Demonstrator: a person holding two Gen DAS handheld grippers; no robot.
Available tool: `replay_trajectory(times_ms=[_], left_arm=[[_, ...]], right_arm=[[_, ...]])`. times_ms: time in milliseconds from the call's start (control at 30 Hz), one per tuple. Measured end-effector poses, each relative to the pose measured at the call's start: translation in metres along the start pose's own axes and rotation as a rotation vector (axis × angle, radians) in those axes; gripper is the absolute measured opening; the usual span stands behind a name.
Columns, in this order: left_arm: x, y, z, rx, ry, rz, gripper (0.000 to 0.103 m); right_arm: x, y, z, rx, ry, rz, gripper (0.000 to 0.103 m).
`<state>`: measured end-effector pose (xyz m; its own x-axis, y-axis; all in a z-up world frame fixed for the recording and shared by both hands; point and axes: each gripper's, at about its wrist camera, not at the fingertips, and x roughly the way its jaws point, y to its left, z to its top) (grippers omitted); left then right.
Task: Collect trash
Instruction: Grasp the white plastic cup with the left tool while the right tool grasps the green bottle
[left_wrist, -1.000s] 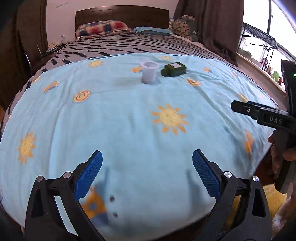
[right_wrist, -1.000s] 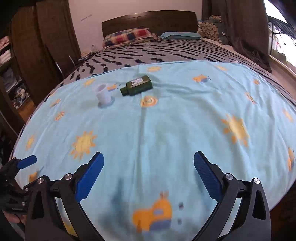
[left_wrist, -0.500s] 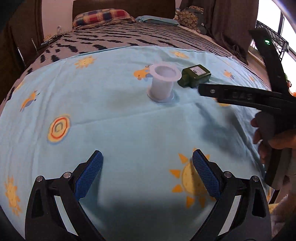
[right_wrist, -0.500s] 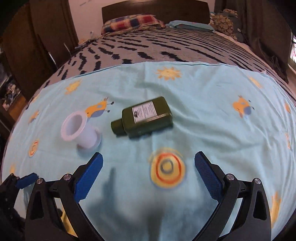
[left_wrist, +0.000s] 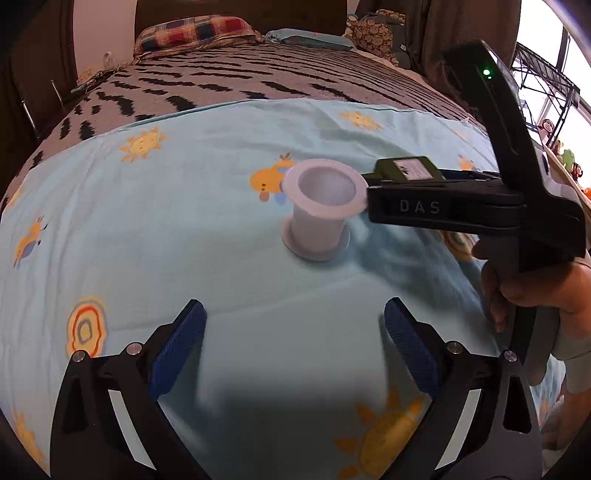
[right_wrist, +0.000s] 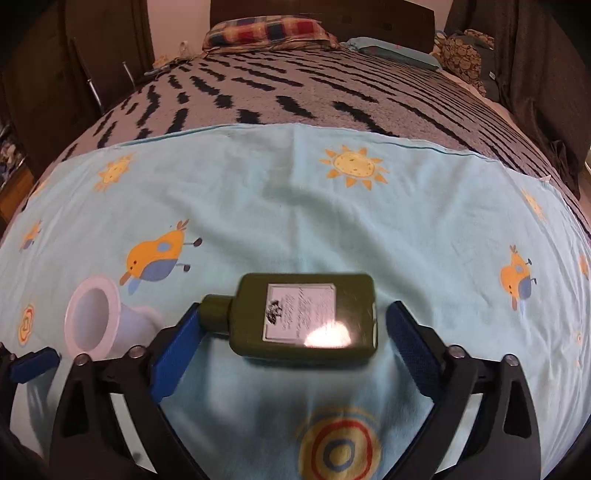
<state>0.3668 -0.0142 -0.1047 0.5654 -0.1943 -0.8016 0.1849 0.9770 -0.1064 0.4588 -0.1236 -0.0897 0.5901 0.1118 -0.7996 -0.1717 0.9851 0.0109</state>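
Observation:
A dark green flat bottle (right_wrist: 306, 321) with a white label lies on its side on the light blue sheet (right_wrist: 295, 206). My right gripper (right_wrist: 291, 339) is open, its blue pads on either side of the bottle, the left pad by the cap. A white plastic spool (left_wrist: 319, 210) stands upright on the sheet; in the right wrist view it (right_wrist: 94, 317) sits just left of the bottle. My left gripper (left_wrist: 291, 350) is open and empty, a little short of the spool. The right gripper (left_wrist: 443, 206) reaches in from the right and hides most of the bottle (left_wrist: 410, 170).
The blue sheet covers the near half of a bed with a grey and black striped blanket (right_wrist: 295, 85). Pillows (right_wrist: 266, 33) and a dark headboard are at the far end. Dark curtains (left_wrist: 450, 33) and a window are to the right.
Both grippers have moved forward over the bed. The right gripper has come up around the green bottle. The spool is much nearer to the left gripper.

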Motion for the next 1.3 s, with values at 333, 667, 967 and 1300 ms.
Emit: replay_trajectory(times_ms=[333, 667, 967, 1300], left_arm=[[0.027, 0.001, 0.035, -0.034, -0.032, -0.006, 0.085], [0.032, -0.011, 0.048, -0.025, -0.049, -0.034, 0.032], [-0.027, -0.025, 0.017, 0.015, -0.089, -0.028, 0.032], [-0.129, -0.050, -0.057, 0.057, -0.158, -0.041, 0.032]], right_arm=[[0.000, -0.037, 0.008, 0.062, -0.015, -0.004, 0.088], [-0.024, -0.065, -0.013, 0.087, -0.013, 0.000, 0.088], [-0.092, -0.056, -0.048, 0.072, -0.076, 0.008, 0.088], [-0.187, -0.028, -0.112, 0.074, -0.164, 0.045, 0.088]])
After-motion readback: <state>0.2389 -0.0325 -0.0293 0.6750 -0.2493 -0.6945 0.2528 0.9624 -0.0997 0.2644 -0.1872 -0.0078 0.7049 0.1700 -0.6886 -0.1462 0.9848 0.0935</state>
